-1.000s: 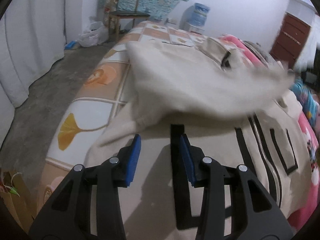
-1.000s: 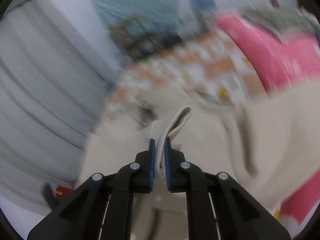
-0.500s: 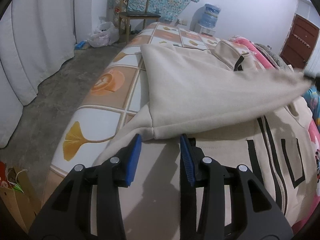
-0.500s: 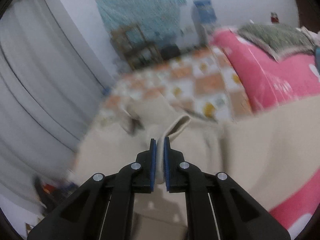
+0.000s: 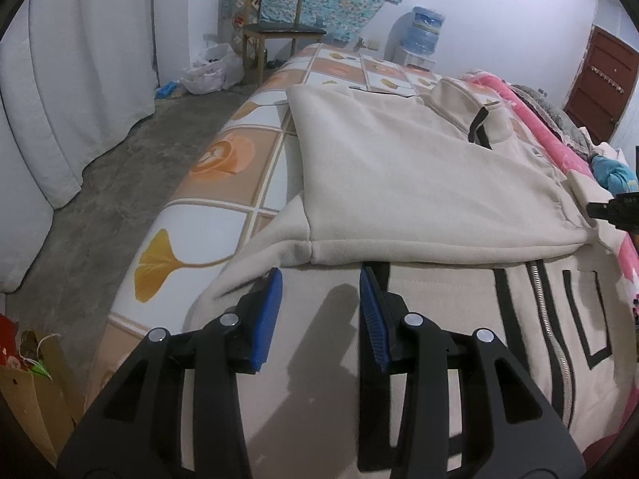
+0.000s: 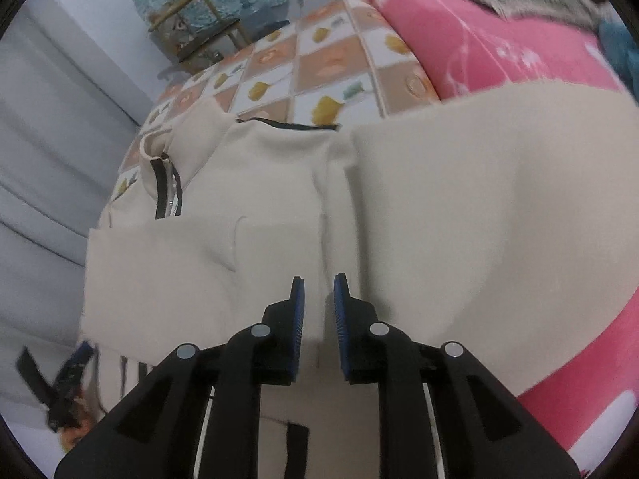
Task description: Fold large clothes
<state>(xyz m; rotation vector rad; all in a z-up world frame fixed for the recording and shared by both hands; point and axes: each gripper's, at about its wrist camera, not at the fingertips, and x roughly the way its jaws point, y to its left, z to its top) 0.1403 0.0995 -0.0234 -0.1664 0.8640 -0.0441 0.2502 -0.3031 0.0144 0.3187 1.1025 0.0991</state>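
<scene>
Cream zip-up fleece jacket with black stripes [image 5: 419, 175] lay spread on the tile-patterned bed [image 5: 239, 151], one side folded across its front, brown paper bag [image 5: 28, 391] on the near-left floor, contents unclear, left gripper [image 5: 320, 311] gaped empty just short of the folded edge, right gripper [image 6: 318, 311] parted slightly over the cream cloth, gripping nothing.

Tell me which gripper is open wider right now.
The left gripper: its blue pads stand far apart above the beige zip-up jacket. The right gripper shows only a narrow gap.
</scene>
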